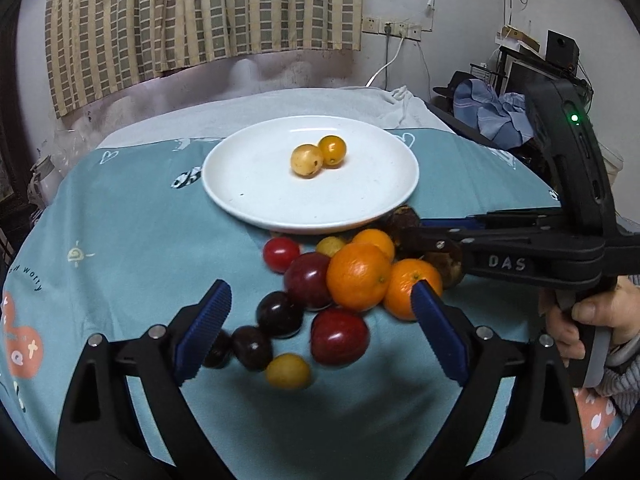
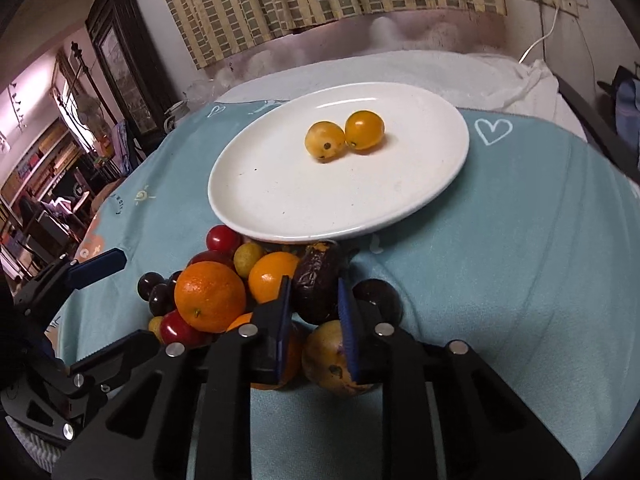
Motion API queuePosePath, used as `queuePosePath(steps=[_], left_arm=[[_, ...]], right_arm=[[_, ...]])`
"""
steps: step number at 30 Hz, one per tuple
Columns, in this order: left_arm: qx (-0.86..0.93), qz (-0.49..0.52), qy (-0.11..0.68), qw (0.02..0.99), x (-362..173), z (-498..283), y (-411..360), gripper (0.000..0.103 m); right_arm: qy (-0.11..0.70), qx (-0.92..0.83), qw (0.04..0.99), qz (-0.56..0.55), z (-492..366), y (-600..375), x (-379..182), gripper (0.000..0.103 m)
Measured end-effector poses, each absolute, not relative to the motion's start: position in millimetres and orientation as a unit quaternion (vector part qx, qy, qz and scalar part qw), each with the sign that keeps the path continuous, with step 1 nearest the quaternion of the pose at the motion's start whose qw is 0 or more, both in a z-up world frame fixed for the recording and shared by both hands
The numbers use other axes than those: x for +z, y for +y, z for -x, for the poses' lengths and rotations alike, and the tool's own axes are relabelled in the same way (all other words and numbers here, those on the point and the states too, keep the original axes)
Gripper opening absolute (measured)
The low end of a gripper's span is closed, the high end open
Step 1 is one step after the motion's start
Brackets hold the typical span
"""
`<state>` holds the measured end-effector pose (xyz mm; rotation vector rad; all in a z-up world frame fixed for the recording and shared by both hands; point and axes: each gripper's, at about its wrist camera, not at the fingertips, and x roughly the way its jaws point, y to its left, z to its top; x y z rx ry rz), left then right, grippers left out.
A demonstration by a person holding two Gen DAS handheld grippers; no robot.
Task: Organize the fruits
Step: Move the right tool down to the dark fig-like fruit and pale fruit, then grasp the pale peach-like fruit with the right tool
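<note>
A white plate (image 1: 256, 196) (image 2: 280, 208) on the teal cloth holds two small yellow fruits (image 1: 306, 160) (image 2: 324, 140). In front of it lies a pile of fruit: oranges (image 1: 358, 276) (image 2: 210, 296), red and dark plums (image 1: 339, 336), cherry tomatoes (image 1: 281, 254) (image 2: 222, 239) and a yellow one (image 1: 288, 371). My left gripper (image 1: 322, 308) is open, hovering over the pile. My right gripper (image 2: 314, 300) (image 1: 416, 240) is narrowly parted around a wrinkled dark brown fruit (image 2: 316, 276) at the pile's right side; I cannot tell if the pads press it.
A brown-yellow fruit (image 2: 328, 364) and a dark round one (image 2: 378, 294) lie under the right gripper. White cloth (image 1: 280, 108) covers the table's far side. A curtain (image 1: 200, 12), wall sockets and cluttered shelves (image 1: 500, 112) stand behind.
</note>
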<state>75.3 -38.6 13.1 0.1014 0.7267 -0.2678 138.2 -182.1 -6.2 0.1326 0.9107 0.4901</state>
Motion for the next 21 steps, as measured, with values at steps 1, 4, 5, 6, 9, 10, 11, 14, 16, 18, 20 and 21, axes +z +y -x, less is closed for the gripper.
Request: queuePosePath(steps=[1, 4, 5, 6, 9, 10, 11, 14, 16, 18, 20, 21], left_arm=[[-0.13, -0.056, 0.353, 0.925, 12, -77, -42, 0.093], [-0.126, -0.073, 0.354, 0.924, 8, -78, -49, 0.093], [-0.127, -0.075, 0.354, 0.924, 7, -79, -51, 0.093], [-0.127, -0.076, 0.354, 0.924, 6, -80, -52, 0.093], [-0.135, -0.07, 0.348, 0.925, 8, -83, -55, 0.093], [-0.138, -0.068, 0.349, 0.925, 8, -86, -55, 0.093], [-0.144, -0.066, 0.352, 0.922, 7, -88, -57, 0.093], [-0.153, -0.071, 0.364, 0.916, 1, -93, -63, 0.093], [-0.155, -0.077, 0.369, 0.913, -3, -96, -66, 0.092], [-0.167, -0.071, 0.374, 0.909, -6, -100, -69, 0.092], [-0.174, -0.065, 0.373, 0.909, -7, -102, -69, 0.09], [-0.176, -0.066, 0.371, 0.91, -8, -101, -70, 0.089]], right_arm=[[0.436, 0.231, 0.867, -0.074, -140, -183, -8, 0.024], [0.434, 0.222, 0.869, -0.082, -145, -181, -11, 0.026], [0.434, 0.22, 0.87, -0.08, -146, -181, -11, 0.026], [0.435, 0.218, 0.87, -0.083, -146, -181, -11, 0.026], [0.437, 0.219, 0.868, -0.083, -146, -182, -10, 0.025], [0.44, 0.221, 0.866, -0.09, -146, -184, -10, 0.024], [0.443, 0.223, 0.863, -0.097, -146, -186, -10, 0.024], [0.443, 0.226, 0.86, -0.11, -145, -193, -9, 0.024], [0.444, 0.229, 0.858, -0.12, -145, -196, -8, 0.024], [0.446, 0.231, 0.855, -0.131, -145, -199, -7, 0.024], [0.447, 0.233, 0.851, -0.144, -146, -204, -7, 0.024], [0.447, 0.234, 0.851, -0.148, -145, -205, -7, 0.024]])
